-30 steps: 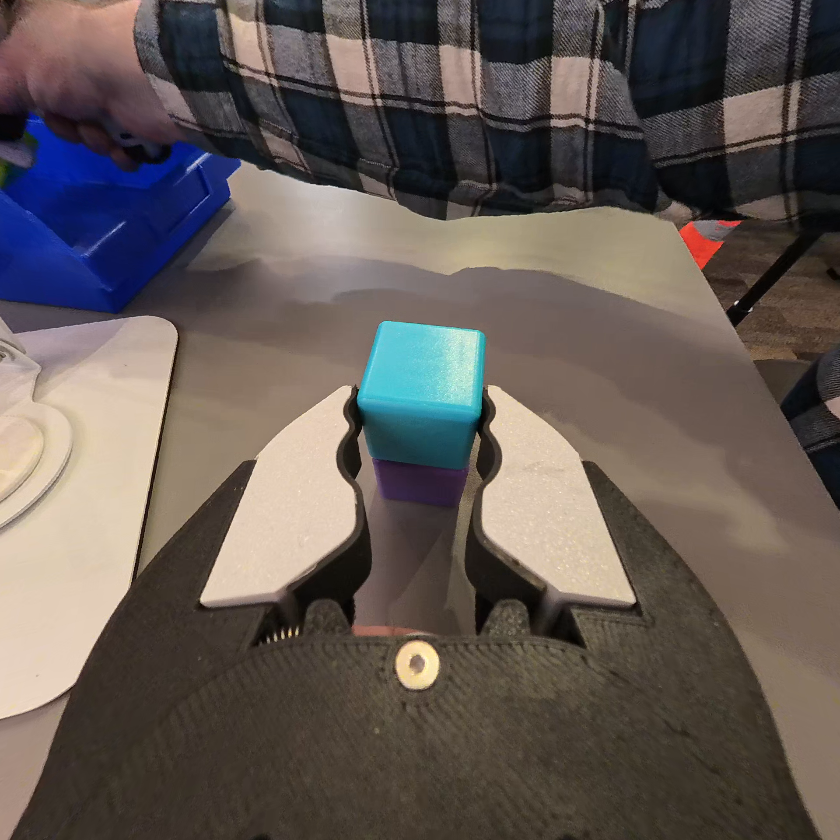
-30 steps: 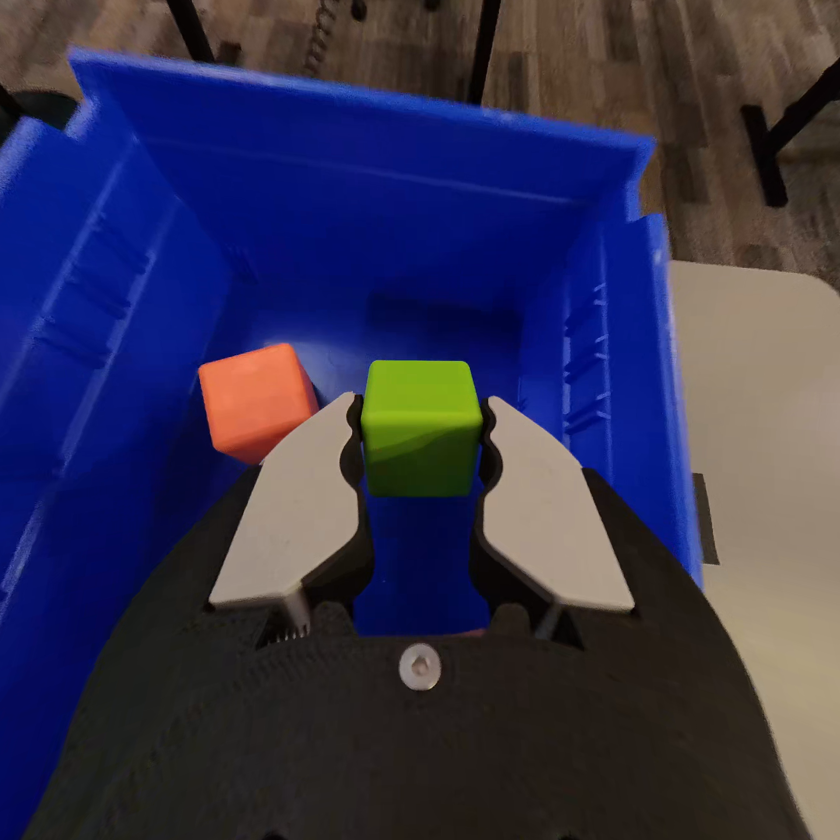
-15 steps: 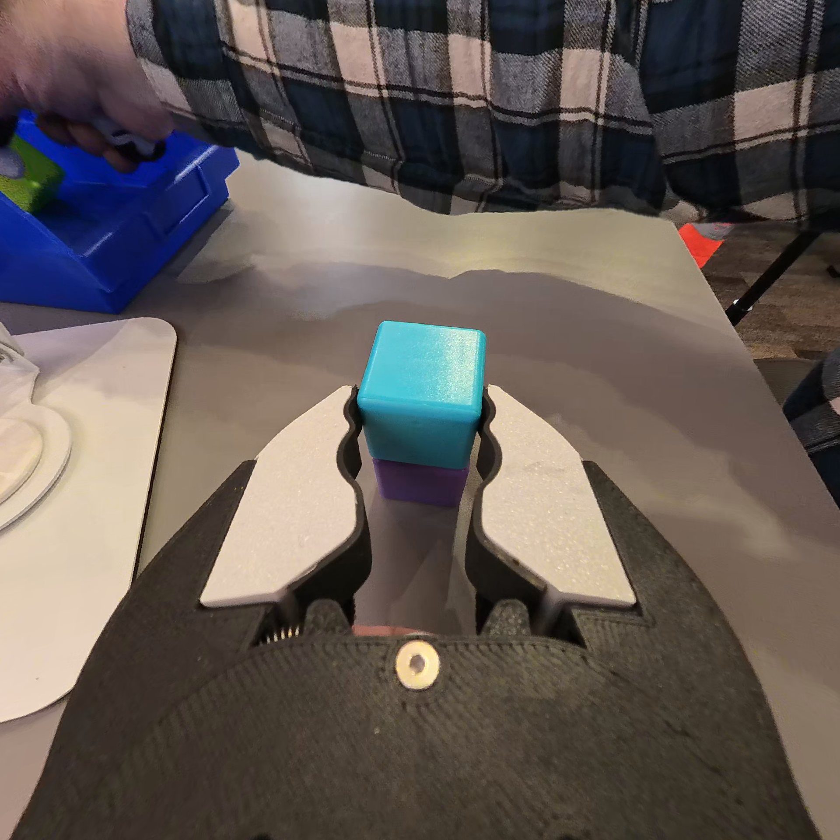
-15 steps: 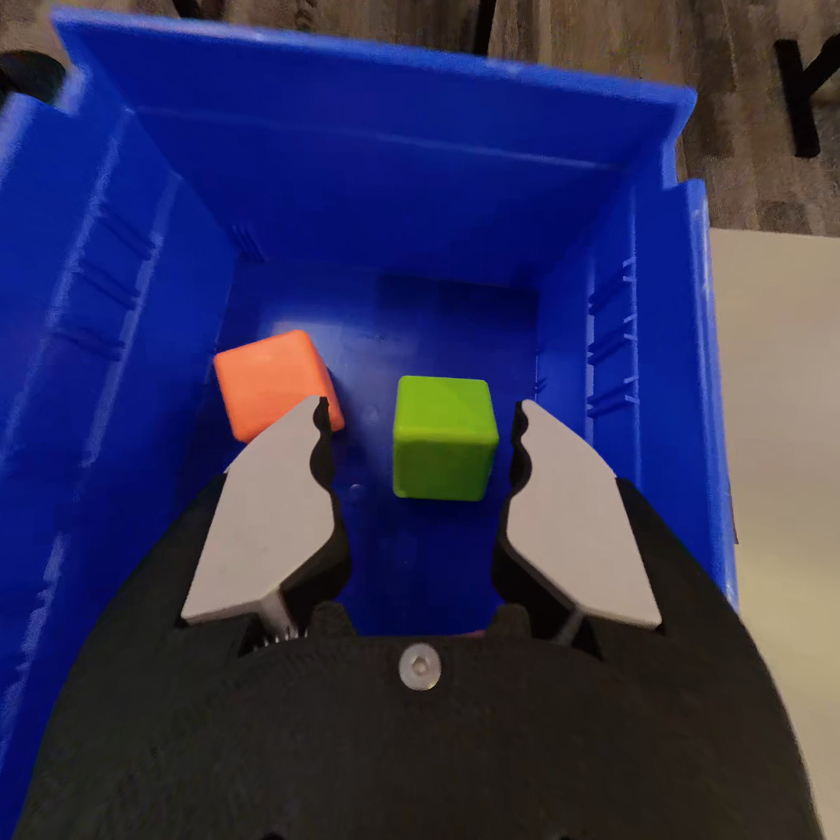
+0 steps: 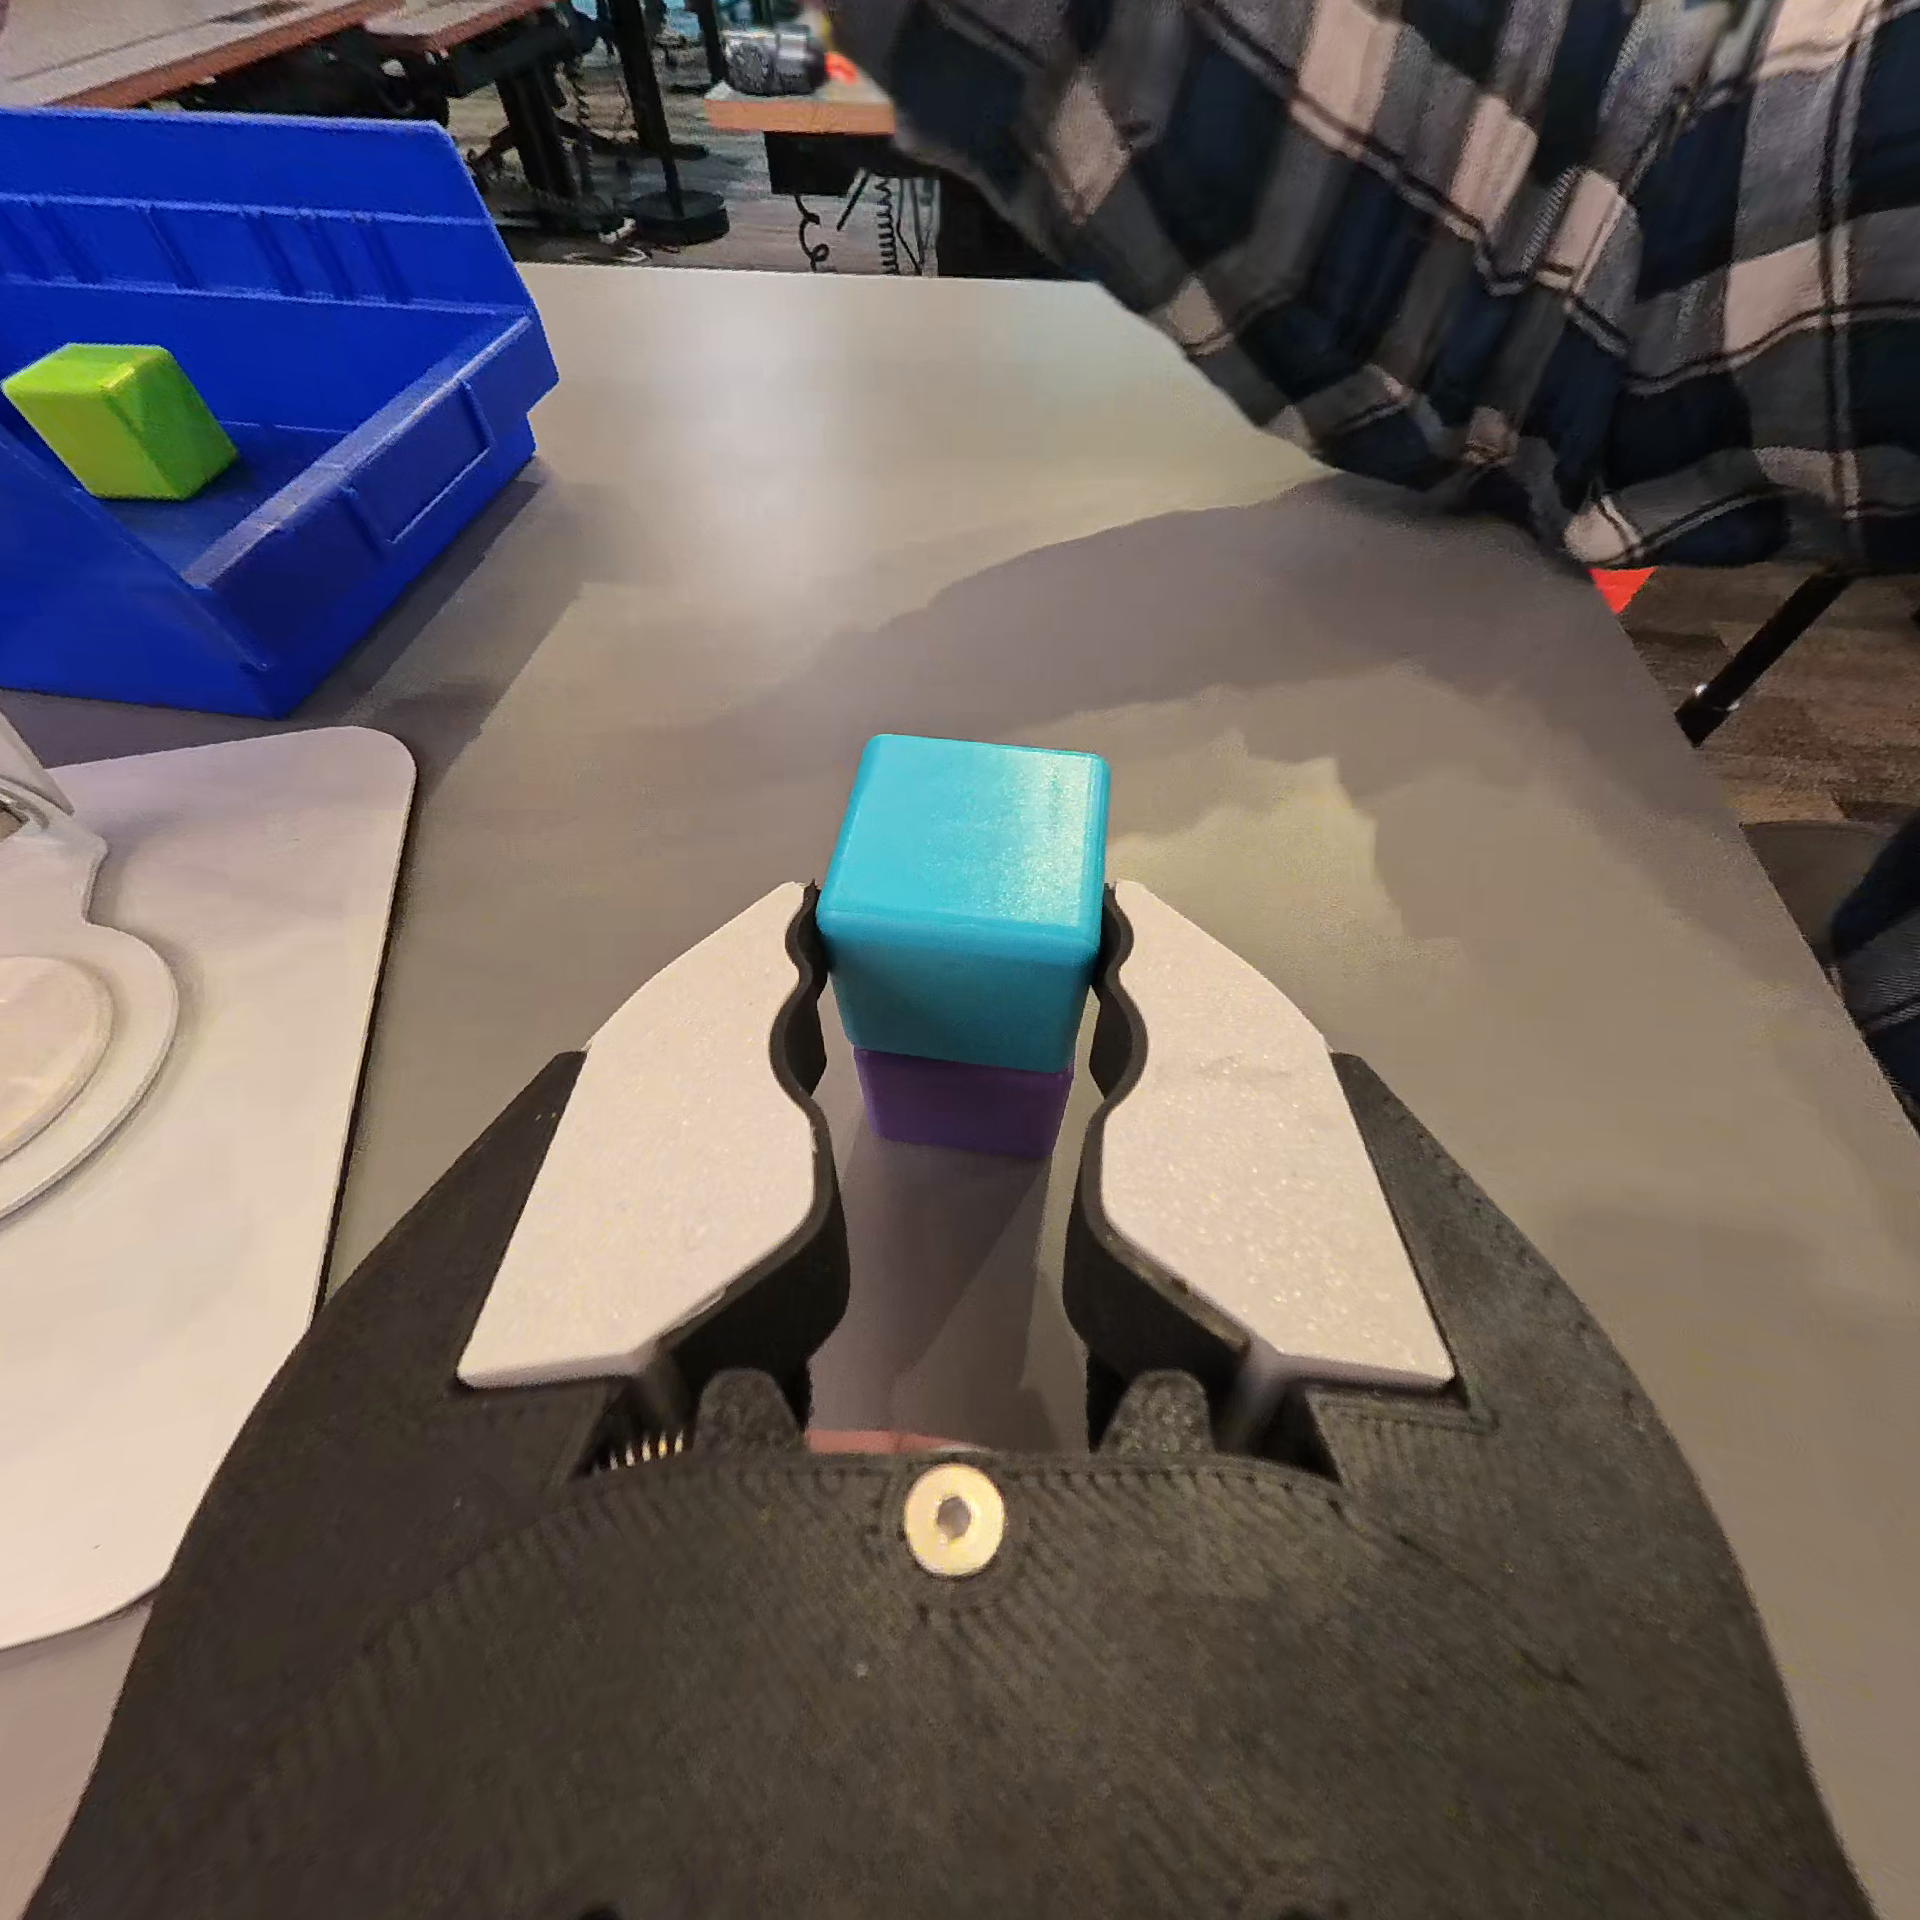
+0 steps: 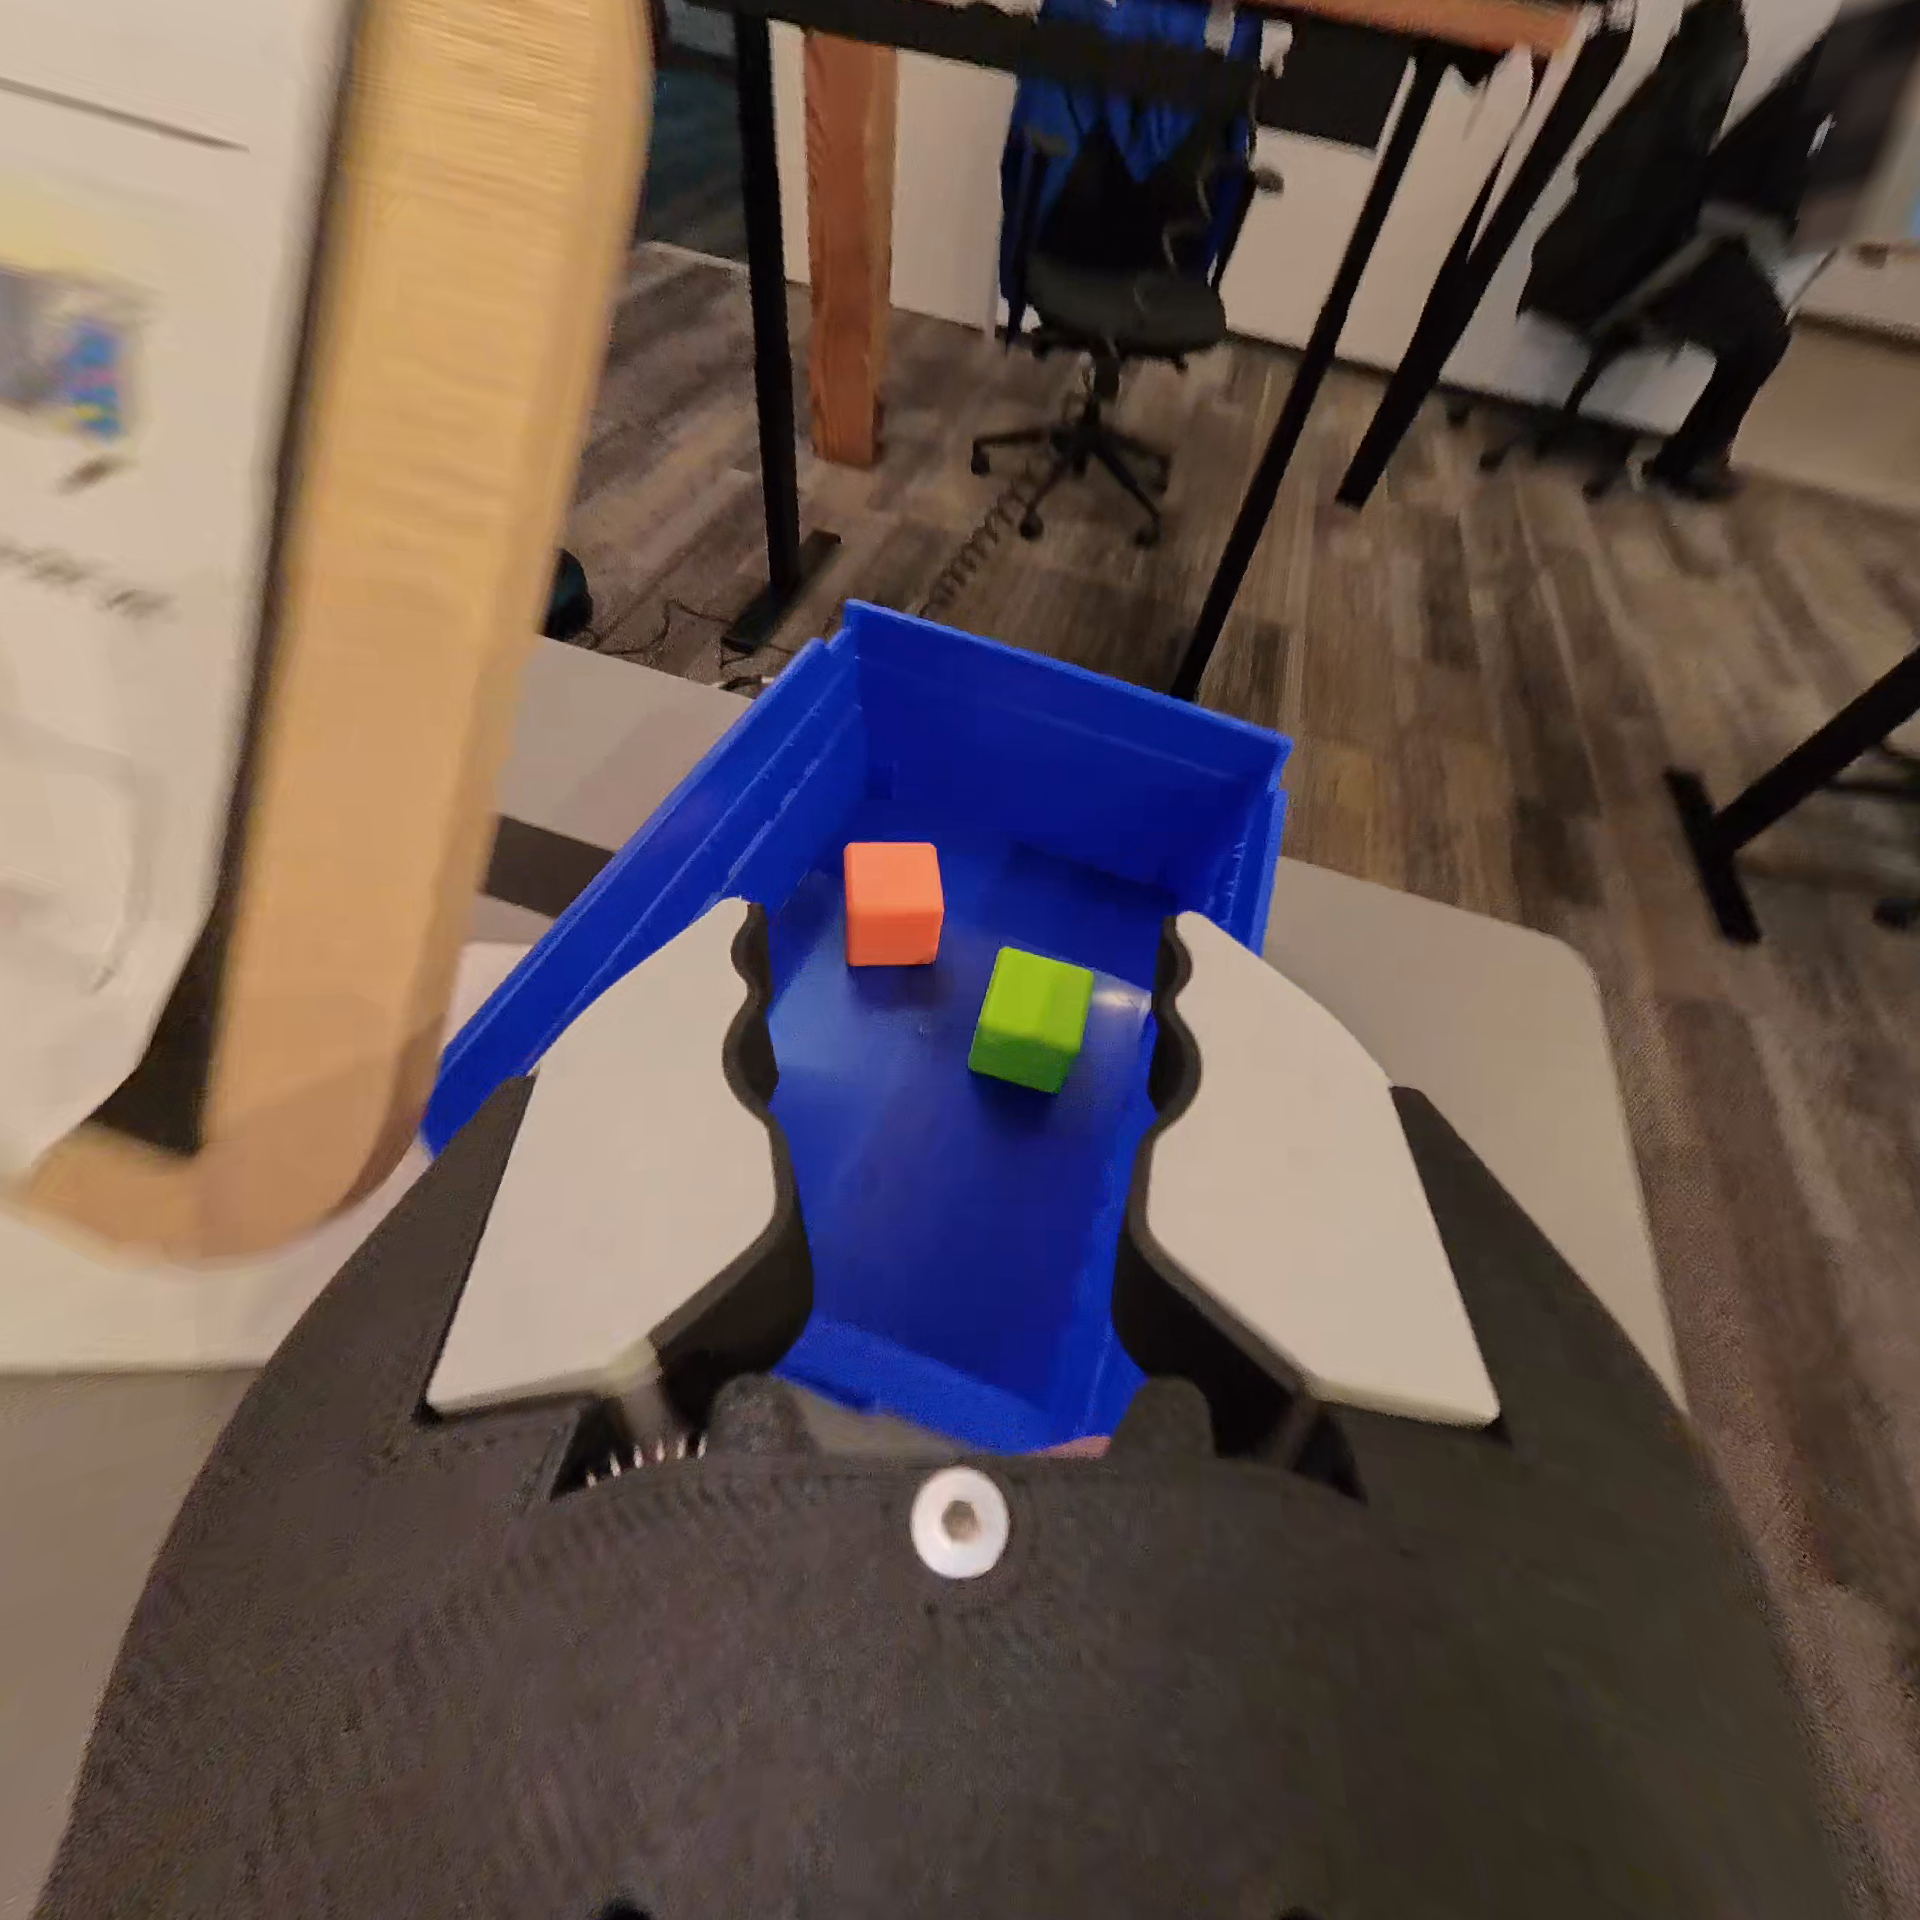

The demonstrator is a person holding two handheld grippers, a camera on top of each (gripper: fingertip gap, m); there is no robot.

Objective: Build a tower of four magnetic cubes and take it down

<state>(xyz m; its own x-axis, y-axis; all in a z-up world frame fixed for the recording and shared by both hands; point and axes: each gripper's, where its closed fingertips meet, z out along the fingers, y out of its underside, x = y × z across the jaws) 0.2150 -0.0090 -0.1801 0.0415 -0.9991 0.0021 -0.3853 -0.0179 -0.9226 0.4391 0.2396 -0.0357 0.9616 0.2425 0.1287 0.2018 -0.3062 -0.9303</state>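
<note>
Open grey table around stack; blue bin far left

Two stacked cubes stand mid-counter, a mat to their left, and behind it a bin holding two separate cubes.

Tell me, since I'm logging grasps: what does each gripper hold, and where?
Left gripper clamps the teal cube by its two opposite side faces; right gripper holds nothing.
</note>
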